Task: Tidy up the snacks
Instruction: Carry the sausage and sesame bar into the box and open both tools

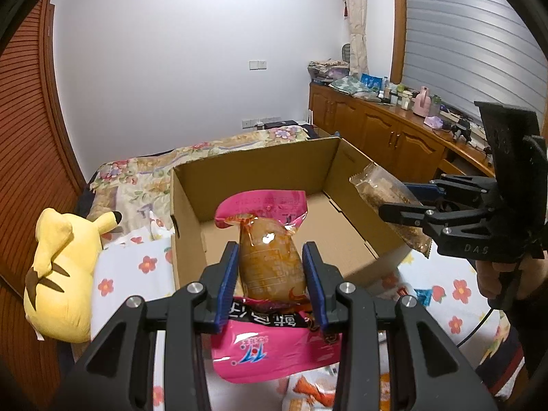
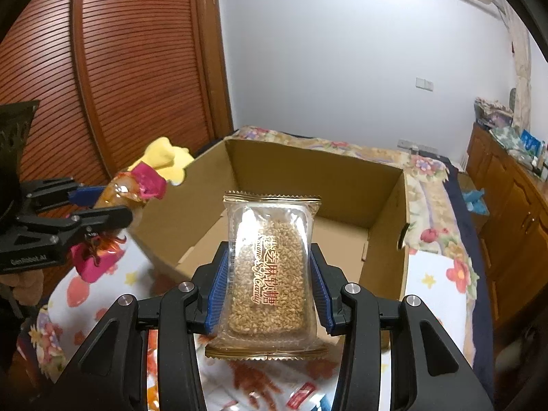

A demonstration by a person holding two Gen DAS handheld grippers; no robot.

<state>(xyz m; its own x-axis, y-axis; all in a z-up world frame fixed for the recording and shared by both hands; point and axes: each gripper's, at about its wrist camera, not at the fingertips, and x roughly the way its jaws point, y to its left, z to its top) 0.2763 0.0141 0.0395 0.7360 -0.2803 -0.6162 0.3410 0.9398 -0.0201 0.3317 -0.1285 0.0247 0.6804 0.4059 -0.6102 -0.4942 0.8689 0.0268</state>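
Two snacks hang above the cardboard box (image 1: 253, 167): the left gripper (image 1: 270, 257) clamps a pink packet (image 1: 270, 267), the right gripper (image 2: 270, 270) a sesame candy (image 2: 269, 274), its label legible only from the right wrist.

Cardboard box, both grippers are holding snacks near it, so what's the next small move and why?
Probably carry both packets forward over the cardboard box and lower them in. The left gripper is shut on the pink-wrapped snack and the right gripper on the sesame candy packet. Both packets hang at the box's near edge, and the part of the box floor that shows is bare.
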